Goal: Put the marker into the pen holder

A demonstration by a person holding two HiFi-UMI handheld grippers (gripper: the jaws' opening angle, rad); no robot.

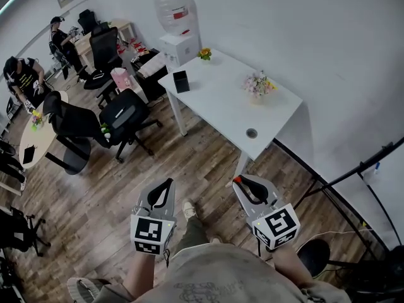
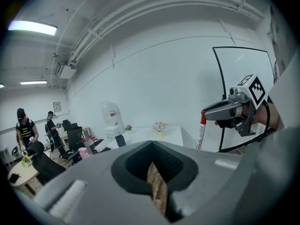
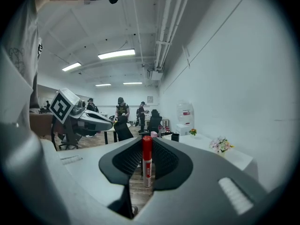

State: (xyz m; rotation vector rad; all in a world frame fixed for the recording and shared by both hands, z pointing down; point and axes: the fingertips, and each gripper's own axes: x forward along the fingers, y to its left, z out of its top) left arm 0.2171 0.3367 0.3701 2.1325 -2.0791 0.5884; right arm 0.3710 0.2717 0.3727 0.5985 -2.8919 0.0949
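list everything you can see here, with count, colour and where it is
table: 1, white, ahead of the person, by the wall
pen holder: 1, black, on the table's far left part
pastel flowers: 1 bunch, pink and white, on the table near the wall
orange flowers: 1 small bunch, at the table's far corner
water dispenser: 1, white with a clear bottle, beyond the table
office chairs: several, black, left of the table
round table: 1, light wood, far left
people: at least two, dark clothes, far left
marker: 1, white with a red cap, between the right gripper's jaws
left gripper: grey, shut, empty
right gripper: grey, shut on the marker
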